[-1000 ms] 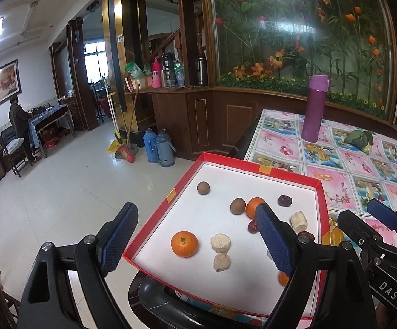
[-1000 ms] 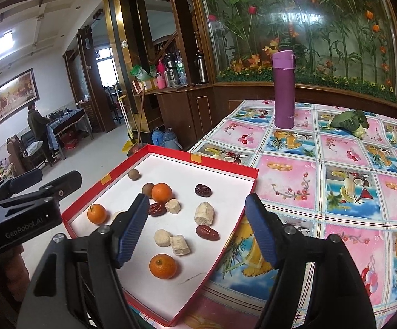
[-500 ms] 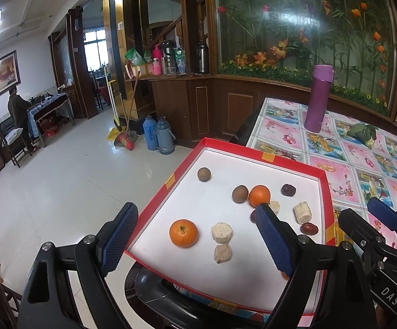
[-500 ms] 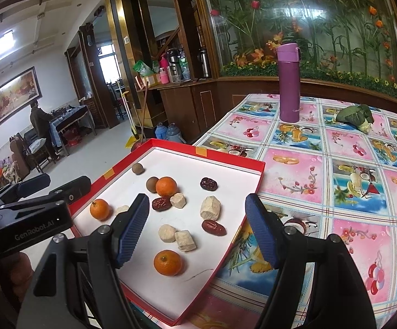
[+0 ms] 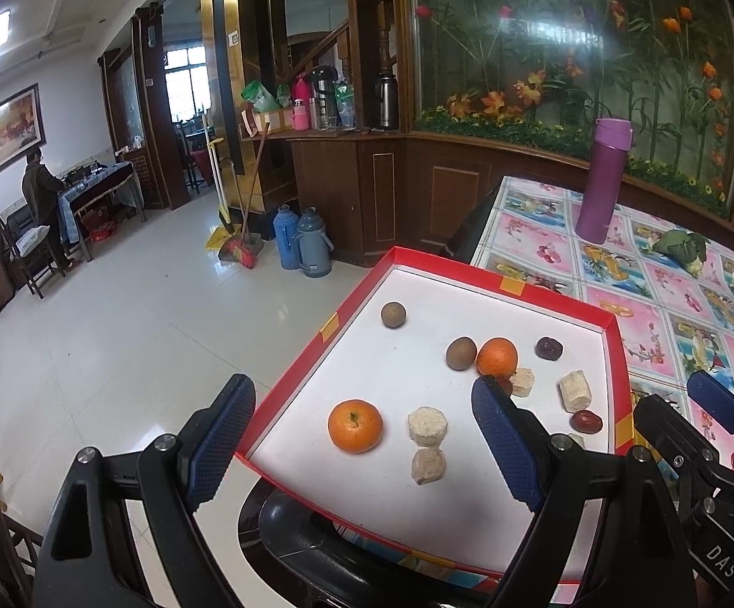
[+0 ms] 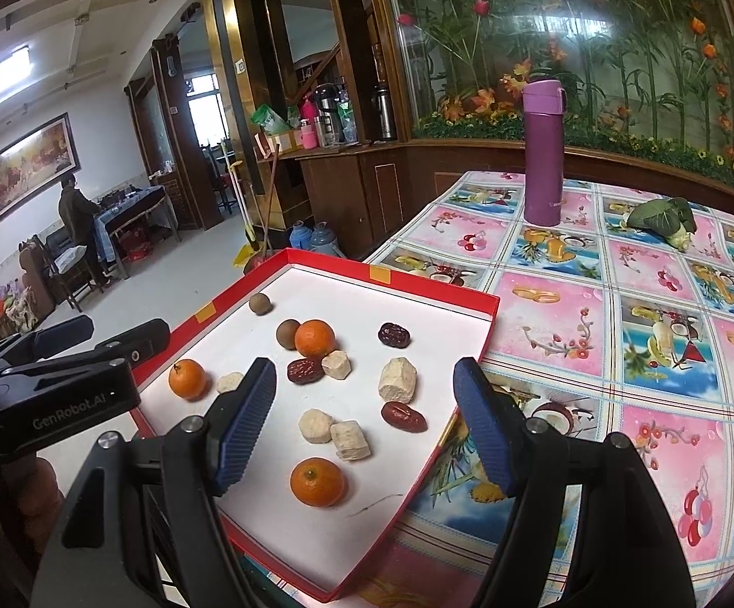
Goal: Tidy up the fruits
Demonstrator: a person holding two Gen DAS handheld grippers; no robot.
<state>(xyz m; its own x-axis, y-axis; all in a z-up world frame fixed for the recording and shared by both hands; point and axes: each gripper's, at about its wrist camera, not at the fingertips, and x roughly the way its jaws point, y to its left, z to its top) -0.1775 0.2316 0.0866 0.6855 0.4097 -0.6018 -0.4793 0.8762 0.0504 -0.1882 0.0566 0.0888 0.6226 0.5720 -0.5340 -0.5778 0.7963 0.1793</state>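
Fruit-patterned cloth over the table (image 6: pixel 620 278), purple flask (image 6: pixel 544 152) upright at the far side. Red-rimmed tray (image 6: pixel 437 286) at the near corner, holding three oranges (image 6: pixel 314 338), brown round fruits (image 6: pixel 288 334), red dates (image 6: pixel 403 416) and pale chunks (image 6: pixel 397 380), scattered, some touching. Left gripper (image 5: pixel 361 446) released, empty, above the tray's near-left part. Right gripper (image 6: pixel 361 428) likewise released, empty, over the tray's near-right part.
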